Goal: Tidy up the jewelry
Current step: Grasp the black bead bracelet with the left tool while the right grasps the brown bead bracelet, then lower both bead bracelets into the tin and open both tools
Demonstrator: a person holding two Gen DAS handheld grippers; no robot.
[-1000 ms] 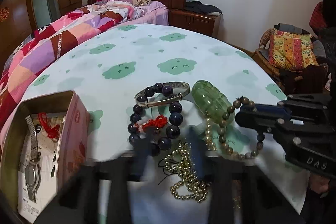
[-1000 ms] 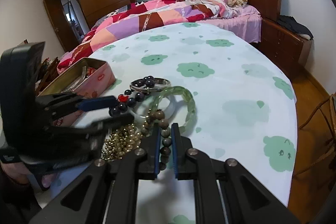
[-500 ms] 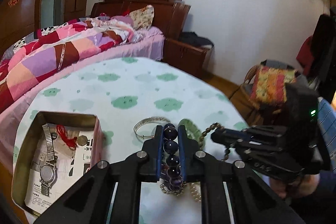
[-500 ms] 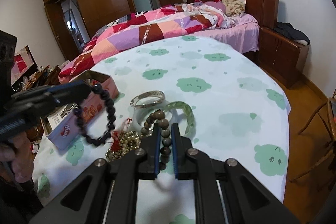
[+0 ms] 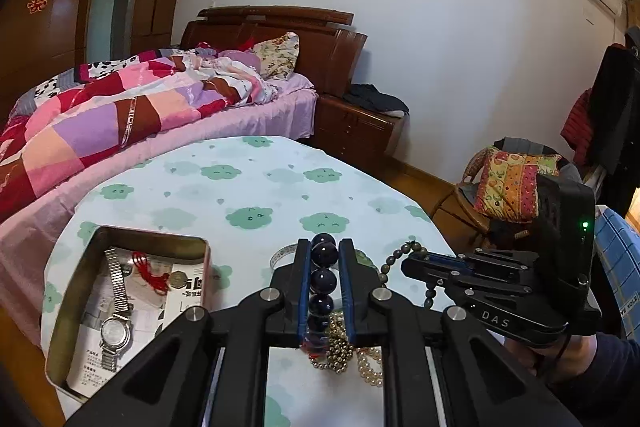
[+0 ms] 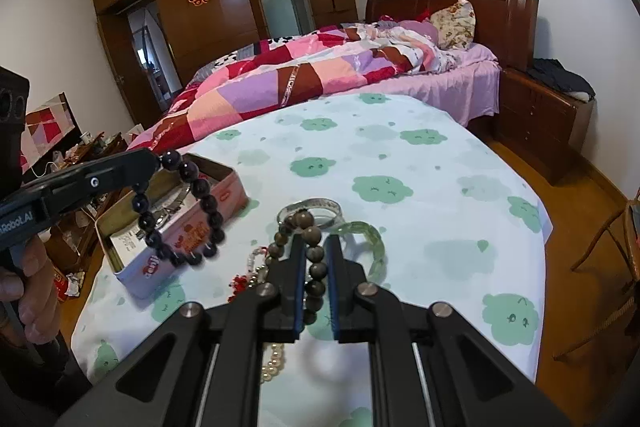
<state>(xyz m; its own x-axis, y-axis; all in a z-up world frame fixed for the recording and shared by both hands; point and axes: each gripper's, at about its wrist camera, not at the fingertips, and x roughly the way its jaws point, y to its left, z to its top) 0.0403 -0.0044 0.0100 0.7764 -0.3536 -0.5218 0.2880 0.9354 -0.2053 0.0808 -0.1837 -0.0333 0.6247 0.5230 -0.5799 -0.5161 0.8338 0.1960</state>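
Each claw is clamped on a bracelet; the left claw (image 5: 324, 259) should lower its dark bracelet (image 6: 180, 211) slowly into the tin (image 5: 72, 311), the right claw (image 6: 312, 251) holding the brown bracelet (image 6: 310, 239) beside the tin.

Soft, even indoor light; sharp through the middle, strong fisheye bending and black corners, faint shadows on the bench (image 6: 420, 195).

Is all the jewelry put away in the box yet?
Not yet. The tin box already holds a watch. The left gripper holds the dark bead bracelet, and the right gripper holds the brown bead bracelet. The silver bangle, green bangle and pearls wait on the table.
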